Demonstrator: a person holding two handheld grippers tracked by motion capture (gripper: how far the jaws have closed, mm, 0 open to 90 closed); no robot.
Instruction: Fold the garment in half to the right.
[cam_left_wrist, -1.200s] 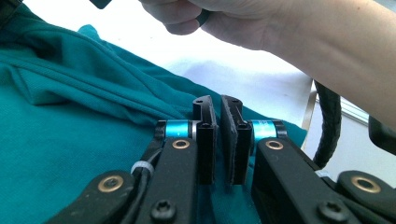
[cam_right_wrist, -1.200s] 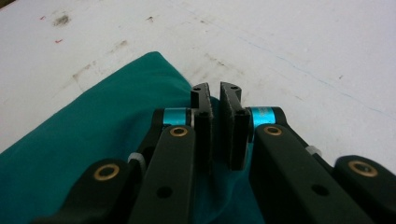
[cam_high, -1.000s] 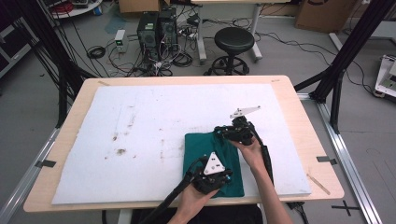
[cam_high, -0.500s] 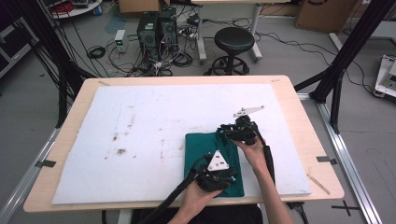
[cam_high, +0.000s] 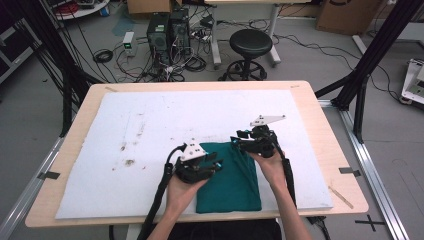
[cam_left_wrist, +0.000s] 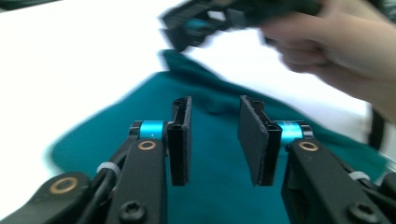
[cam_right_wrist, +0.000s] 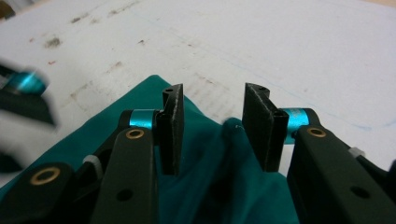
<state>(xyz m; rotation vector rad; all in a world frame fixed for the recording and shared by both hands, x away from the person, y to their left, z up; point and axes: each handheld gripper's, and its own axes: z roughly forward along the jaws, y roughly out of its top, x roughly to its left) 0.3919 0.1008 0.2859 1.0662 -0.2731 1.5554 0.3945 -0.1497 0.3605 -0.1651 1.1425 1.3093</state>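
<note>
a green cloth (cam_high: 231, 177) lies folded into a neat rectangle near the front edge of the counter (cam_high: 320, 150). the left gripper (cam_left_wrist: 215, 140) and right gripper (cam_right_wrist: 212, 130) have just been opening, fingers parted with nothing held; folding looks nearly done. a stained white sheet (cam_high: 150, 120) covers the counter; a stool (cam_high: 250, 42) and cables sit beyond.

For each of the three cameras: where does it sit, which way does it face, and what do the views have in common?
High view: above the person's side, facing forward and down on the table; shows both forearms, left gripper, right gripper.
Left gripper view: rides that gripper, looks along open jaws over the green cloth; the other hand beyond.
Right gripper view: rides that gripper, open jaws over a cloth fold, white sheet beyond.
All share the cloth.
</note>
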